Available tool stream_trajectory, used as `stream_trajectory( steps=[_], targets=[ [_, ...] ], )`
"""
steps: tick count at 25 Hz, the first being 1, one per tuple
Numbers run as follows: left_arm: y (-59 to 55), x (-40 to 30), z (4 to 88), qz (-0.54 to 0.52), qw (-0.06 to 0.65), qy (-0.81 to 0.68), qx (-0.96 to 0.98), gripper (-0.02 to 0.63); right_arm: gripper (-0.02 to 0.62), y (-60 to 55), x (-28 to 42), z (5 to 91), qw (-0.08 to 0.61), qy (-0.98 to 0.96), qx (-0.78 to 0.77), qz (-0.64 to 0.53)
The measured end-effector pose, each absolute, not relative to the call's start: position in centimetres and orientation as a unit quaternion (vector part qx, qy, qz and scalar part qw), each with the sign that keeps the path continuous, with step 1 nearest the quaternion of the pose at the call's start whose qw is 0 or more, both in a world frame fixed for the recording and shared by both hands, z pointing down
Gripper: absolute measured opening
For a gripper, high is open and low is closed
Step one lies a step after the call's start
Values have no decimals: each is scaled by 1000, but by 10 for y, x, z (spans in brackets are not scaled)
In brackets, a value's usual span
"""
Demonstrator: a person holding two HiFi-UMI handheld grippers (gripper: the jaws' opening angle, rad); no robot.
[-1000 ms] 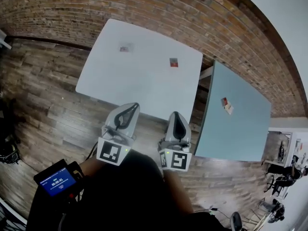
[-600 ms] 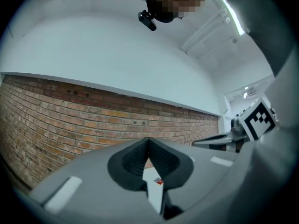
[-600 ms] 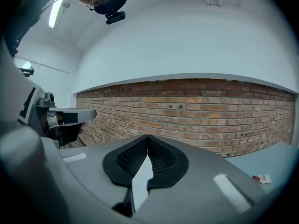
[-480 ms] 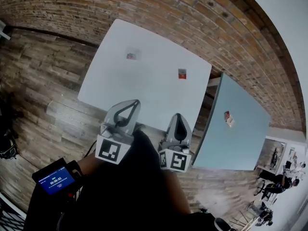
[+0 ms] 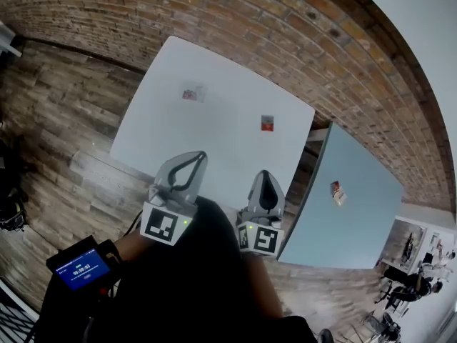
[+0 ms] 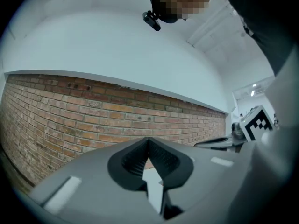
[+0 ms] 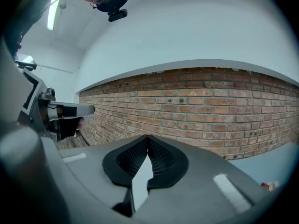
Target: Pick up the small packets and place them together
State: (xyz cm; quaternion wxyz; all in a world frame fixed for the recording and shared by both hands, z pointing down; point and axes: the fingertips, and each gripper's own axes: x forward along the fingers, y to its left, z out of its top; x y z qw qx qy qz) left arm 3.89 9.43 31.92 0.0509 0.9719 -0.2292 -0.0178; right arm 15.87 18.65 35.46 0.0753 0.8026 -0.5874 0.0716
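Note:
Two small packets lie apart on the white table: a pale one with a red patch toward the back left and a red and grey one toward the right. A third packet lies on the blue-grey table at the right; its corner shows in the right gripper view. My left gripper hangs over the white table's near edge, shut and empty. My right gripper is beside it, also shut with nothing held. In each gripper view the jaws meet at the tips before the brick wall.
A brick wall runs behind both tables. Wooden floor lies to the left and near side. A narrow gap separates the two tables. A device with a blue screen sits on the person's left forearm. Chairs and clutter stand at the far right.
The view has shifted toward the tables: the white table and its packets sit lower and further right in the head view. Both grippers stay shut, their tips now over the white table's near edge.

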Motion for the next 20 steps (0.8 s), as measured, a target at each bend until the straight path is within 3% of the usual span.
stream_trajectory(
  steps=[4, 15, 20],
  targets=[
    [93, 64, 318, -17, 60, -238, 969, 2, 3, 183, 181, 351, 48, -609, 789, 67],
    [85, 111, 323, -11, 52, -250, 967, 2, 3, 172, 268, 390, 72, -607, 787, 89],
    [78, 120, 326, 1, 54, -250, 967, 2, 3, 159, 294, 427, 115, -609, 777, 107]
  ],
)
